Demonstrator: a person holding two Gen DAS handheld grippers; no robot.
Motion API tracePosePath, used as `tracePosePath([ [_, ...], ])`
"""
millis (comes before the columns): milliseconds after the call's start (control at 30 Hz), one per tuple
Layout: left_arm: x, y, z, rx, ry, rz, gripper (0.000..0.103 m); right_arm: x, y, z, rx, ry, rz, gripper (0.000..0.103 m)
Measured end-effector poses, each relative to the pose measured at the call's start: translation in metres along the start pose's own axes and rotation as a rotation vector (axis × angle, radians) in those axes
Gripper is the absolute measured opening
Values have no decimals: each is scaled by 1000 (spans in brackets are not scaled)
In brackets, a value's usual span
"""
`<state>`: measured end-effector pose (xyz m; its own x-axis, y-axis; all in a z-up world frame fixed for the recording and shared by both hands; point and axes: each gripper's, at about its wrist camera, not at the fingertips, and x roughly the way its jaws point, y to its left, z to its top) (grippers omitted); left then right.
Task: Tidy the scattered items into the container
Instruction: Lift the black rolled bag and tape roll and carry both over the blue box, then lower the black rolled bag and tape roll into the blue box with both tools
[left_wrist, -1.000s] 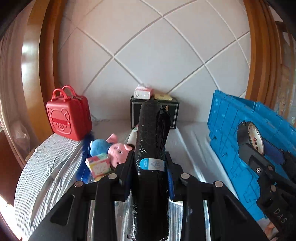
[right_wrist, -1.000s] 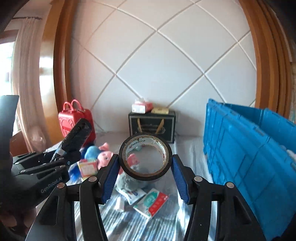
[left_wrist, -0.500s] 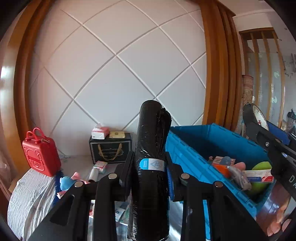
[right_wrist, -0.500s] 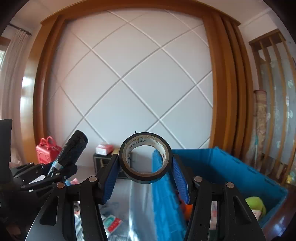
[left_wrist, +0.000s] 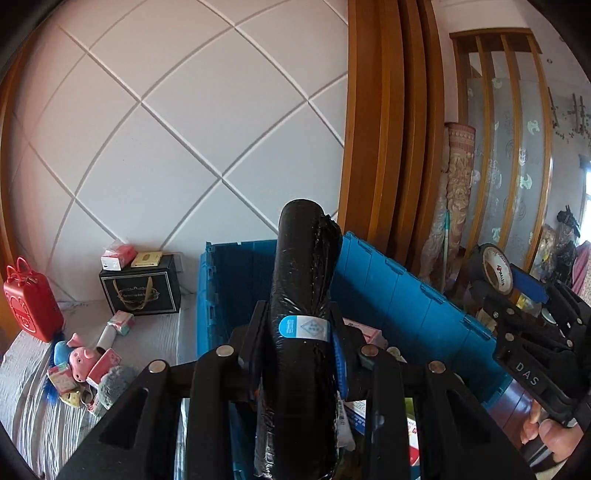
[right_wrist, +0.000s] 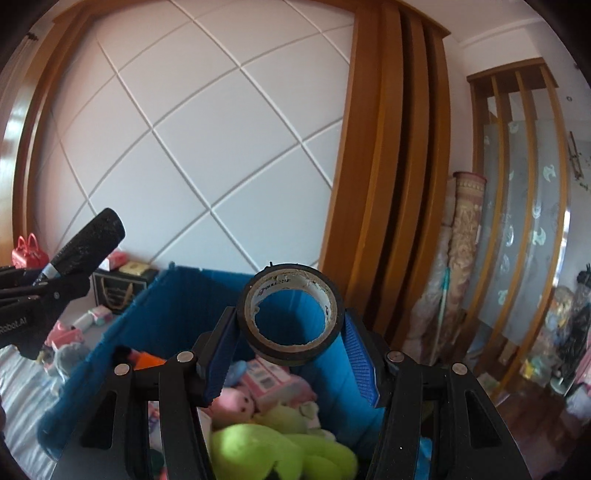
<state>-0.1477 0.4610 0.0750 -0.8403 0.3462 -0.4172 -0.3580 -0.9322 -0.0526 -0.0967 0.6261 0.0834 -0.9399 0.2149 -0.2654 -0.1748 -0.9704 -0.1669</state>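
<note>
While the left claw (left_wrist: 301, 332) clamps a black roll of bags (left_wrist: 306, 291) upright between its narrow-set jaws, the roll's blue-and-white label sits right at the pads. The roll's top stands above the far rim of the blue container (left_wrist: 406, 291), and the claw itself is over the container's inside. The right claw (right_wrist: 291, 328) grips a roll of black tape (right_wrist: 291, 317) by its outer rim, jaws set wider, the hole facing the camera with blue wall showing through it. This claw too hangs above the container, where a green plush toy (right_wrist: 273, 450), a pink plush (right_wrist: 236, 402) and a pink box (right_wrist: 277, 380) already lie. From the left wrist view the right claw appears at the right edge with a person's fingers (left_wrist: 543, 432) on its handle. On the striped bed (left_wrist: 33, 417) to the left of the container, a pig toy (left_wrist: 79, 358), small boxes and a grey plush (left_wrist: 114, 380) remain scattered near its left edge. A red case (left_wrist: 29, 299) and a black gift box (left_wrist: 142, 291) stand at the bed's far edge against the wall.
</note>
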Motion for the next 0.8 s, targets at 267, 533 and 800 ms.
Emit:
tracePosePath([
  [267, 87, -47, -29, 73, 287, 36, 29, 86, -46, -58, 51, 235, 93, 56],
  [533, 127, -54, -44, 66, 454, 12, 30, 114, -54, -72, 33, 358, 130, 56],
  [800, 134, -56, -50, 79, 514, 0, 40, 131, -38, -75, -27, 466, 131, 56],
])
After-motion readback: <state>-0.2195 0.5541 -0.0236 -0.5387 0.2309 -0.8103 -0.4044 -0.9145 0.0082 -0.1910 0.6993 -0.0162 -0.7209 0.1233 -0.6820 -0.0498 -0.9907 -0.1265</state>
